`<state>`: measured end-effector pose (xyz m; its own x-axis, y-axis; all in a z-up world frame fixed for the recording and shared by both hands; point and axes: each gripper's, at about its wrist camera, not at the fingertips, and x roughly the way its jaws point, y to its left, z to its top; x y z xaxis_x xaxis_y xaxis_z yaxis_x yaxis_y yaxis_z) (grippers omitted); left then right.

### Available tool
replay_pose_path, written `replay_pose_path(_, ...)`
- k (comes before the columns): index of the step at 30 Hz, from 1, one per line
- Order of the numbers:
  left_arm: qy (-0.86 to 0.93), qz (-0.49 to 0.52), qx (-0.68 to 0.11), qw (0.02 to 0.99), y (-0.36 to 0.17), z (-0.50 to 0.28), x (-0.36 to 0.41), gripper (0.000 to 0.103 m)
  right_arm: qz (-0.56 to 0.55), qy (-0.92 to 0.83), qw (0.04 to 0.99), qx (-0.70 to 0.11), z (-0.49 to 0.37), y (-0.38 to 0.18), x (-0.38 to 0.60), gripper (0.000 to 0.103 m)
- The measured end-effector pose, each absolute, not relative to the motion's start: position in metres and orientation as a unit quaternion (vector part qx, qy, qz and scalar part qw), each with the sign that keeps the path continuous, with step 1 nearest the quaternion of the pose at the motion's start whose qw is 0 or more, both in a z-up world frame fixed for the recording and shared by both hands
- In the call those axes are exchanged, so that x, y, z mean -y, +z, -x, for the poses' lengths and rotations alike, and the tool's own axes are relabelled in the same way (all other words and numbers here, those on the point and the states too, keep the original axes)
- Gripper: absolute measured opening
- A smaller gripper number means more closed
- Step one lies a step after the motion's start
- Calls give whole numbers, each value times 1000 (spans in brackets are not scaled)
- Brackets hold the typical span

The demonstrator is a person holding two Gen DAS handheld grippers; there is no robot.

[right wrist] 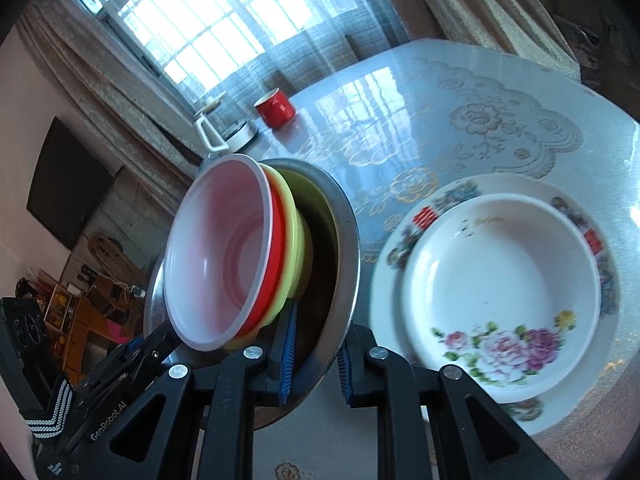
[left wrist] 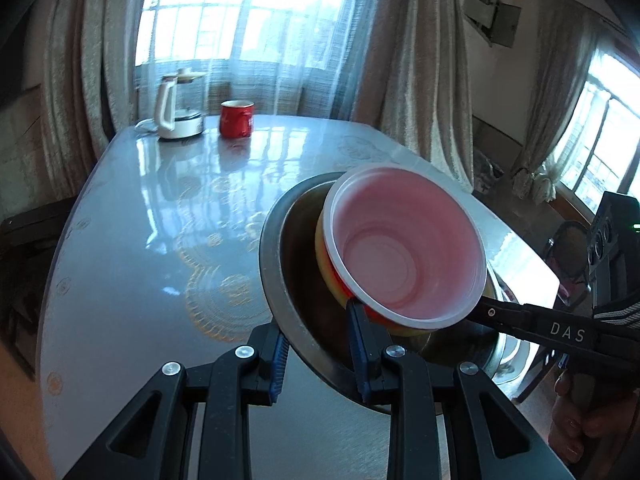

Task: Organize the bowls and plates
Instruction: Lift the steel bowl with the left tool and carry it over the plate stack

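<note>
In the left wrist view the left gripper [left wrist: 320,344] pinches the rim of the steel bowl [left wrist: 280,264], which carries the pink bowl [left wrist: 404,248] above the table [left wrist: 160,208]. Only the right wrist view shows the right gripper [right wrist: 316,356] pinching the same rim and two nested flowered plates [right wrist: 500,280] lying beside

1. At the far end of your table [left wrist: 132,216] stands a red mug [left wrist: 236,119].
2. Just beside the mug you see a white kettle [left wrist: 173,114] with its lid up.
3. Behind them hang pale curtains [left wrist: 416,60] at a bright window [left wrist: 244,12].
4. On the wall at your left is a dark screen [right wrist: 66,184].
</note>
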<state>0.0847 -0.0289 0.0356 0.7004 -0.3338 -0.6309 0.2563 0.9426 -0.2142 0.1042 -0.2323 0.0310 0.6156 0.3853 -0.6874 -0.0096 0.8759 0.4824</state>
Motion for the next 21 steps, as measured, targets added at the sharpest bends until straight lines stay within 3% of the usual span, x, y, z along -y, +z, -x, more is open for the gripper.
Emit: replay_pose_path(21, -253, 23, -343, 904, 38, -108, 126, 29, -271, 15, 879, -391, -64, 37, 325, 18)
